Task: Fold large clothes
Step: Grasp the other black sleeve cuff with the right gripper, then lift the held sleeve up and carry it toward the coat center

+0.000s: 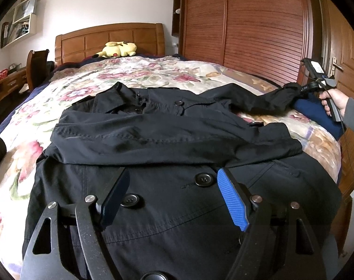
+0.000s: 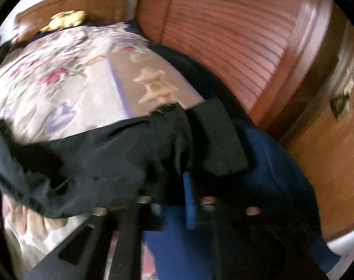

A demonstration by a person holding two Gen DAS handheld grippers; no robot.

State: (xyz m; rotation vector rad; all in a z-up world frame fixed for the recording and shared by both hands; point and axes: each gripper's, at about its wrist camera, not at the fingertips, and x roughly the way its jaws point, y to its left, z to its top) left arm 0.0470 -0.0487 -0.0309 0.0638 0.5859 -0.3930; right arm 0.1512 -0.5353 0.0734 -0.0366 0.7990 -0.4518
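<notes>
- A black coat (image 1: 167, 137) lies spread front-up on the bed (image 1: 67, 88), over the floral bedspread (image 1: 139, 70), its collar towards the wooden headboard (image 1: 111, 37) and its hem towards the foot of the bed.
- One sleeve is folded across the chest of the coat; the other sleeve (image 1: 258, 100) stretches out from the coat towards the wardrobe (image 1: 242, 28) side of the bed.
- The left tool (image 1: 174, 196) hovers above the lower front of the coat, near two large buttons (image 1: 203, 179), with its jaws spread wide and nothing between them; whether its tips touch the fabric cannot be told.
- The right tool (image 2: 177, 186) is at the far end of the stretched sleeve, beside the coat on the wardrobe side; its jaws are clenched on the cuff (image 2: 167, 135), which bunches between the pads.
- A hand (image 1: 333, 101) grips the right tool's handle.
- A blue cloth (image 2: 270, 163) lies under the cuff at the bed's edge.
- A yellow plush toy (image 1: 117, 49) rests beyond the coat, against the headboard.
- The right wrist view is blurred.
</notes>
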